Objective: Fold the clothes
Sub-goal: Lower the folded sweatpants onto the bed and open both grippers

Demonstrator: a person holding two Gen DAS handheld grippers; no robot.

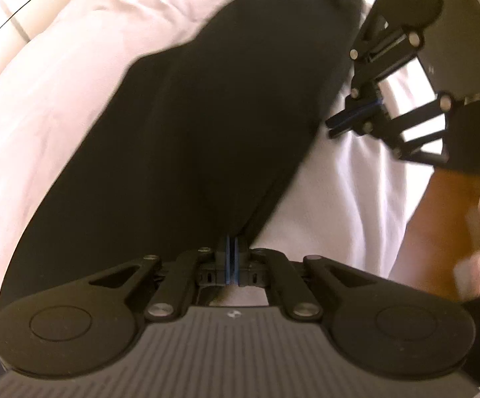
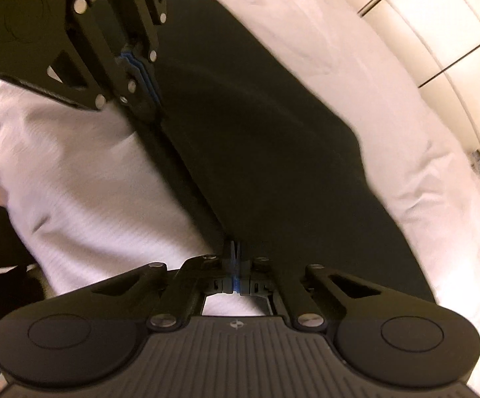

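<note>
Nearest in the left wrist view: left tongs (image 1: 232,248), blue pads pressed together on the near edge of the black garment (image 1: 180,126), cloth pinched between them. Same story in the right wrist view: right tongs (image 2: 235,253) clamped narrow on that garment's hem, though exactly how much cloth sits inside is hard to make out. Spread flat beyond, black garment lying across the white bedding (image 1: 346,179), long and dark, folds lost in blur and shadow. Further along, right tongs seen from the side, closed at the garment's right-hand edge; whether touching cloth there, cannot tell. Blurred hand (image 1: 472,232) at the right rim, cut off. Farthest back, pale panelled wall (image 2: 439,33), smeared, bed's far edge hidden by the fisheye curve.
</note>
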